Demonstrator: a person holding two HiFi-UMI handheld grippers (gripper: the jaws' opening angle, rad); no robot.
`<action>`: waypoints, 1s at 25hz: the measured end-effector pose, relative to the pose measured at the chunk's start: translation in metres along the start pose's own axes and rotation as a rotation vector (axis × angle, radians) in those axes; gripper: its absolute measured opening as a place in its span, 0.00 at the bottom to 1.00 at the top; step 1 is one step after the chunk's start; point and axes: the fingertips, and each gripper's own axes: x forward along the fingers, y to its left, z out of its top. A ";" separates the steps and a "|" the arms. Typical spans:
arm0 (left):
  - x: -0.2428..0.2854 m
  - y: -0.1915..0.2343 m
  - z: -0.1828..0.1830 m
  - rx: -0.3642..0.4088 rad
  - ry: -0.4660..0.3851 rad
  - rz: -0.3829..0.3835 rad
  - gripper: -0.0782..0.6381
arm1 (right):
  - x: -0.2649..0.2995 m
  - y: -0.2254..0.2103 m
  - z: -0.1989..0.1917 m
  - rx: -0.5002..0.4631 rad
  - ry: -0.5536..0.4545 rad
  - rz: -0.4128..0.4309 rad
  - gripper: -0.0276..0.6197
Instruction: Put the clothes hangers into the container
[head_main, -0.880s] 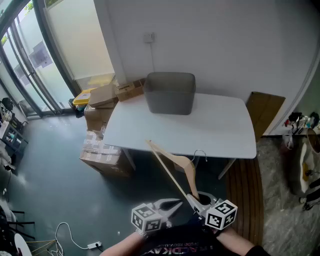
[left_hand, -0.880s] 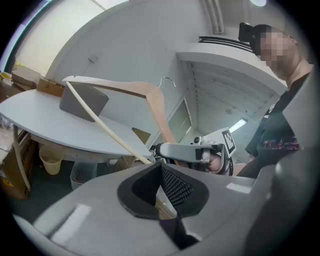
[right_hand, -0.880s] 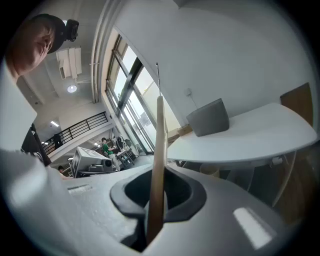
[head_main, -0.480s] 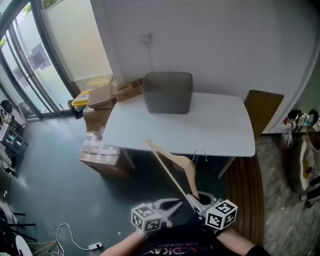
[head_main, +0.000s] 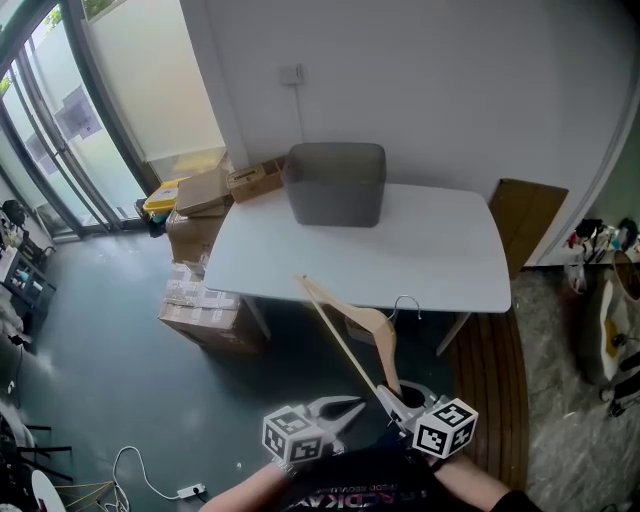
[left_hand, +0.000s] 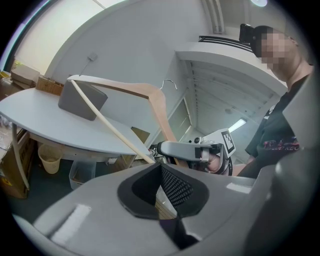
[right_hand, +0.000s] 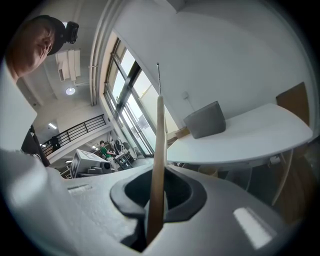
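The wooden hanger (head_main: 345, 330), judged light, rigid and smooth, was clamped by one arm-end in the right hand-held gripper (head_main: 392, 400), aloft before the surface (head_main: 440, 250), well short of the grey container (head_main: 335, 185); the left hand-held gripper (head_main: 340, 412) was closed, empty.

Head view first: the gray container (head_main: 336, 185) sits too flat-on to tell whether its top is open or covered, and the person's forearms (head_main: 250, 492) run off the bottom edge right behind the left hand-held gripper (head_main: 338, 412) and right hand-held gripper (head_main: 392, 398). Over in the right gripper view the wooden hanger (right_hand: 158, 165) shows edge-on, just a thin strip, its lower end lost between the jaws. The cardboard boxes (head_main: 200, 305) are partly covered by the counter (head_main: 440, 260).
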 end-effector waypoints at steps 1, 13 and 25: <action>0.000 0.000 0.000 0.000 0.000 0.002 0.11 | 0.000 -0.001 0.001 0.001 0.001 -0.001 0.10; -0.003 0.014 0.002 -0.017 0.007 0.019 0.11 | 0.015 -0.008 0.008 0.004 0.017 -0.004 0.10; 0.029 0.032 0.023 -0.047 -0.018 0.043 0.11 | 0.024 -0.044 0.034 0.000 0.036 0.013 0.10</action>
